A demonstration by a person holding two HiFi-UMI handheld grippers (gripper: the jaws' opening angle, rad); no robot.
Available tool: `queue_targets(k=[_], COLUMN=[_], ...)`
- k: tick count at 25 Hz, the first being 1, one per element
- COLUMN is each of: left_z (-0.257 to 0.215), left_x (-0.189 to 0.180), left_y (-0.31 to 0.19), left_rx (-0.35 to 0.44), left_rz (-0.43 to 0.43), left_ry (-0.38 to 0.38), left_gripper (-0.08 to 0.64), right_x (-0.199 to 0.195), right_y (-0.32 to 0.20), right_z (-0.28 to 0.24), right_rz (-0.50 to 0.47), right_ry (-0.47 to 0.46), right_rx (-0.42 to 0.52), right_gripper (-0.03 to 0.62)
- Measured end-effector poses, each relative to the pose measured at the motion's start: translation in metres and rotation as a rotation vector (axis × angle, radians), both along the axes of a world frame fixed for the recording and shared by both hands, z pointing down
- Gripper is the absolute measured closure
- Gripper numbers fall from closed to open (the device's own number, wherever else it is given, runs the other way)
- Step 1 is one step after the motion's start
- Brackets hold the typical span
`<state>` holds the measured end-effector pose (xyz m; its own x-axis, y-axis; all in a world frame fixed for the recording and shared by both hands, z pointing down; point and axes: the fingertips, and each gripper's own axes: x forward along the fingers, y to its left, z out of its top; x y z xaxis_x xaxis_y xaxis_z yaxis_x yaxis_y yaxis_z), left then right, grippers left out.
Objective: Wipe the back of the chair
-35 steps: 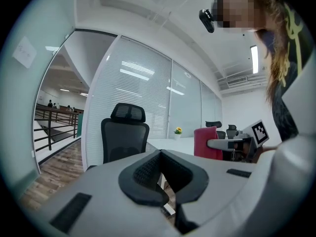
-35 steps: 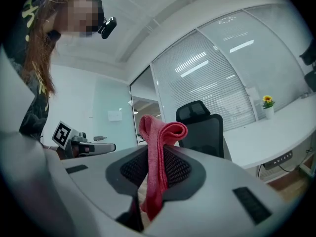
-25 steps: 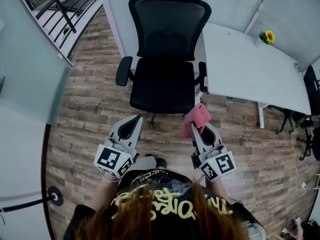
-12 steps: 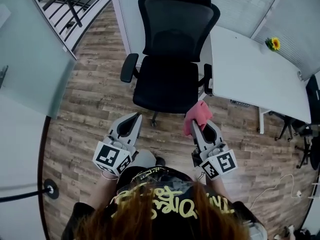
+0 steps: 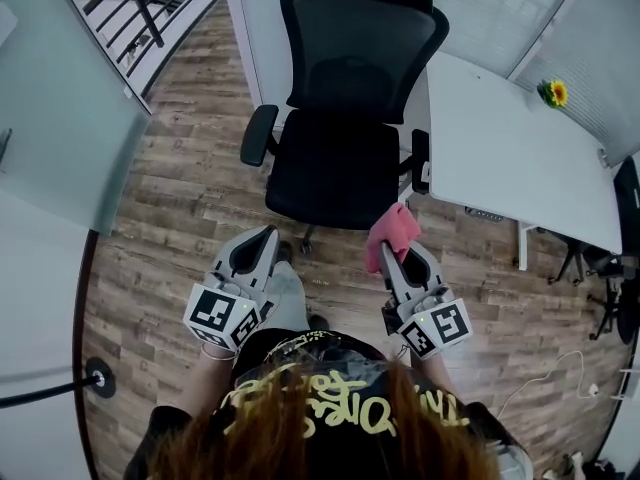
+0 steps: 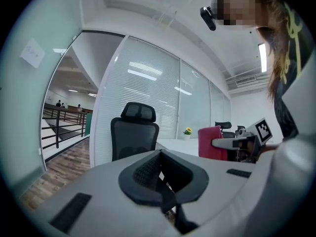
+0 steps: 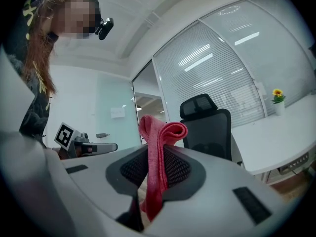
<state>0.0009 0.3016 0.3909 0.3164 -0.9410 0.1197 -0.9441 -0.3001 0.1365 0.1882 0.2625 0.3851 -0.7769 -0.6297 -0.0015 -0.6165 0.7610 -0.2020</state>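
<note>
A black mesh office chair point(image 5: 345, 88) with a headrest faces me; its seat point(image 5: 335, 168) is just ahead of both grippers, and its backrest point(image 6: 134, 138) point(image 7: 213, 130) shows in both gripper views. My right gripper point(image 5: 393, 251) is shut on a folded pink-red cloth point(image 5: 391, 232) point(image 7: 157, 157) that sticks up out of the jaws, short of the seat's front right corner. My left gripper point(image 5: 258, 245) point(image 6: 165, 174) is shut with nothing in it, in front of the seat's left side.
A white desk point(image 5: 520, 158) stands right of the chair with a small sunflower pot point(image 5: 553, 92) at its far end. A frosted glass partition point(image 5: 60, 128) runs along the left, a railing behind it. Wood-plank floor point(image 5: 190, 208) surrounds the chair. More black chairs point(image 5: 620, 268) stand at far right.
The view has crept forward and slightly left toward the chair. Both grippers hold their pose, the cloth still clamped in the right one.
</note>
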Motion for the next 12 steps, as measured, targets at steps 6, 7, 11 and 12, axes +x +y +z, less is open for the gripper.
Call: queue_targets(k=[6,7,11,12], left_z=[-0.001,-0.001,0.003,0.003], left_x=[-0.012,-0.014,-0.03,-0.036], left_y=[-0.052,-0.062,-0.102,-0.112], left_rx=[0.025,0.028,0.024,0.024], left_rz=[0.036,0.042,0.067,0.073], left_ry=[0.016,0.02,0.017,0.015], left_gripper=[0.568,0.568,0.568,0.568], right_x=[-0.014,-0.017,-0.031,-0.037], right_y=[-0.037,-0.046,-0.084,-0.094], right_z=[0.001,0.002,0.003,0.002], right_rz=[0.027,0.033,0.062,0.07], right_ry=[0.018,0.022,0.024,0.023], right_rx=[0.005,0.005,0.007,0.009], right_gripper=[0.522,0.522,0.522,0.522])
